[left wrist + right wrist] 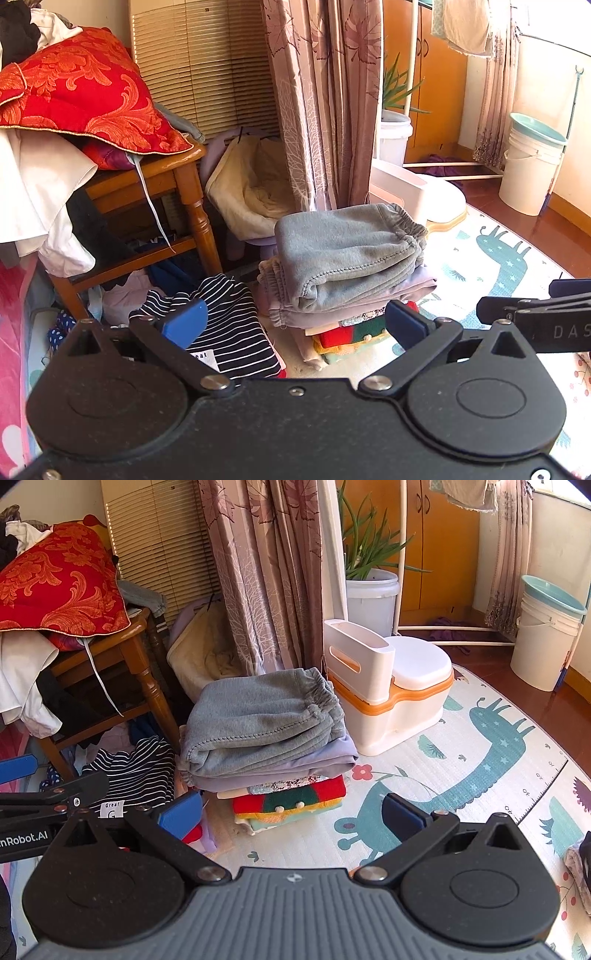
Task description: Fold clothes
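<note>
Both grippers, left (293, 325) and right (291, 814), spread wide, empty | folded grey fleece trousers (258, 720) top clothes stack (288, 801), frame centre

One stack of folded clothes (266, 738) is seen, one striped navy-and-white garment (136, 771), one red embroidered cushion (59, 587), three white plastic buckets (546, 642), and one wooden chair (144, 672).

striped shirt tag (112, 809): "Great"; left hand-held gripper (22, 840): "nRobot.AI"; right hand-held gripper (570, 331): "DAS"
</note>
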Demonstrator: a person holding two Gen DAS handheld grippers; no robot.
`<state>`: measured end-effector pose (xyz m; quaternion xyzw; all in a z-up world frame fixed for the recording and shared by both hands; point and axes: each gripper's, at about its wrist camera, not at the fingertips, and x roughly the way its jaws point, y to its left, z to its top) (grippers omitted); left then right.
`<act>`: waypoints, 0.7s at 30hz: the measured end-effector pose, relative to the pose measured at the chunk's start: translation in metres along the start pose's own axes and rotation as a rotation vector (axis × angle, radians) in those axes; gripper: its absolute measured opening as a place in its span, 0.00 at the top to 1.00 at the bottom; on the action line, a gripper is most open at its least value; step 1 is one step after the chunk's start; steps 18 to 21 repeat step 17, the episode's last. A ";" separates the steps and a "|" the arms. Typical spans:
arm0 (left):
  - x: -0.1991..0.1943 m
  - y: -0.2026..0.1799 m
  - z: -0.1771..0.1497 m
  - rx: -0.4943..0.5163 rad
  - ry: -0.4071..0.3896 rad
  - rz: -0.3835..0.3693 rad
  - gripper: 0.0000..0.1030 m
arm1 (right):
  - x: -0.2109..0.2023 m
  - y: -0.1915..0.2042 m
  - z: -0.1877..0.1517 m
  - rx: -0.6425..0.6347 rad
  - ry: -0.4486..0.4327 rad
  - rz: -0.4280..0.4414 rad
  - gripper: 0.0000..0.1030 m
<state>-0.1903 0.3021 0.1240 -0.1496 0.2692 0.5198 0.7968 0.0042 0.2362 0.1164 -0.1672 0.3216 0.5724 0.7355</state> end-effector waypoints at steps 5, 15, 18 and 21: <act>0.001 0.001 -0.001 -0.001 0.005 -0.002 0.00 | 0.002 0.001 0.000 -0.003 0.005 0.001 0.00; 0.003 0.004 -0.001 -0.013 -0.003 -0.001 0.00 | 0.004 0.004 -0.002 -0.011 0.015 0.003 0.00; 0.004 0.005 -0.002 -0.017 -0.004 0.015 0.00 | 0.004 0.003 -0.002 -0.011 0.016 0.003 0.00; 0.004 0.005 -0.002 -0.017 -0.004 0.015 0.00 | 0.004 0.003 -0.002 -0.011 0.016 0.003 0.00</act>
